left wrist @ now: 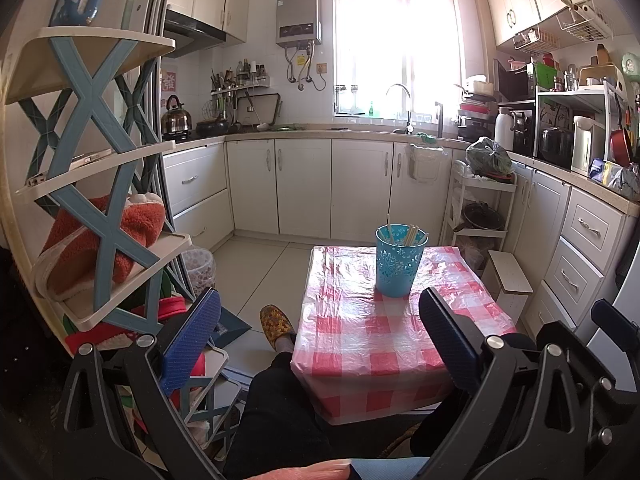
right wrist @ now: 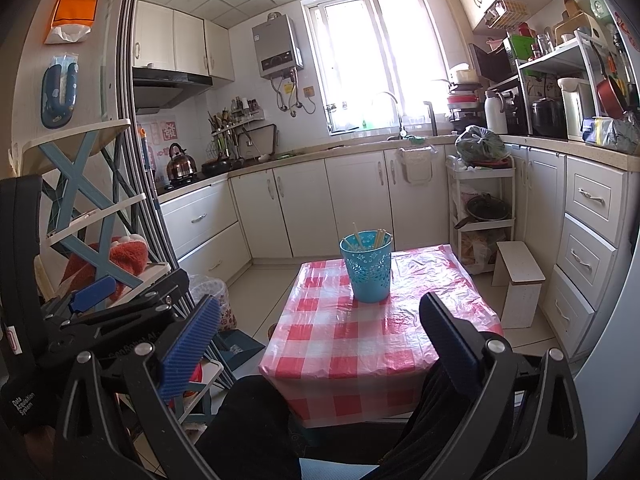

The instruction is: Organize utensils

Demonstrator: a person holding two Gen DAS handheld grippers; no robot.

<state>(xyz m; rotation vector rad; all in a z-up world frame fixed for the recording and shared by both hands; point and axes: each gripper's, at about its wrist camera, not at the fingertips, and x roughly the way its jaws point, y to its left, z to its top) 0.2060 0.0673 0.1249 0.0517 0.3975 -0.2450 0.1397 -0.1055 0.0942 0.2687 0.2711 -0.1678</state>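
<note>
Left wrist view: left gripper (left wrist: pixel 320 334) held low over the person's lap, jaws spread wide, nothing between them. One blue ribbed pad (left wrist: pixel 192 342) faces inward at left. Small table (left wrist: pixel 360 344) with red-and-white checked cover ahead. Blue perforated cup (left wrist: pixel 398 262) stands upright near the table's far edge, well apart from the fingers. Chopsticks (left wrist: pixel 411 234) stand inside it, leaning on the rim. Tiered shelf (left wrist: pixel 100 208) at left. One yellow slipper (left wrist: pixel 276 326) on the floor beside the table.

Right wrist view: right gripper (right wrist: pixel 320 338) likewise wide open and empty, fingers framing the table. Cup upright toward the table's far edge, chopsticks in it. Left gripper visible at lower left, beside the shelf.
</note>
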